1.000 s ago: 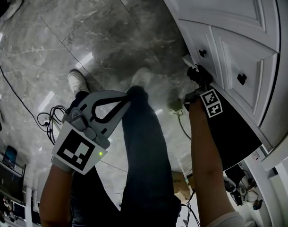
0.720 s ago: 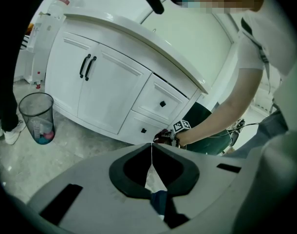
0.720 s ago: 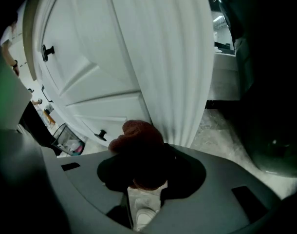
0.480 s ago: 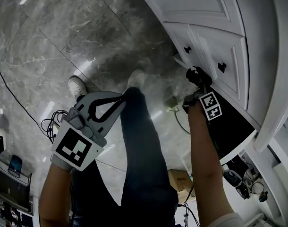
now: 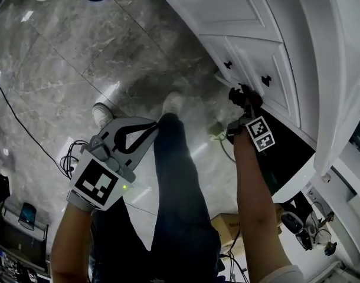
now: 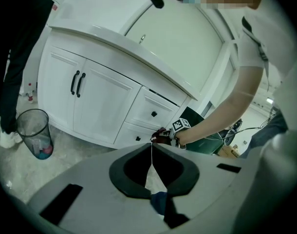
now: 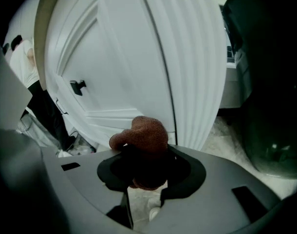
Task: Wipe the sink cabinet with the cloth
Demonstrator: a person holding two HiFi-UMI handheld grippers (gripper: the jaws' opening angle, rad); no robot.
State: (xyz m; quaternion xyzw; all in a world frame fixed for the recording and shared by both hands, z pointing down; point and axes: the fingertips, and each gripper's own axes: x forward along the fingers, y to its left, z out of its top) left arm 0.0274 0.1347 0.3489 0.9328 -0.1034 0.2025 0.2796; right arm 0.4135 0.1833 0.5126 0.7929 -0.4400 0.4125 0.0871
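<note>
Looks like the wiping step is in hand: the right tongs [image 7: 143, 156] are clamped on a balled-up reddish cloth [image 7: 141, 134], held right by the lower drawer fronts of the white sink cabinet [image 5: 251, 16], though I can't tell if it's actually touching the panel. The left tongs [image 6: 151, 155] are pinched together on nothing and hang well away from the cabinet, out over the floor [image 5: 79, 52]. My guess is the next move needs the cloth pressed against the cabinet face and swept across, steering around the little black knob [image 5: 265, 80].
</note>
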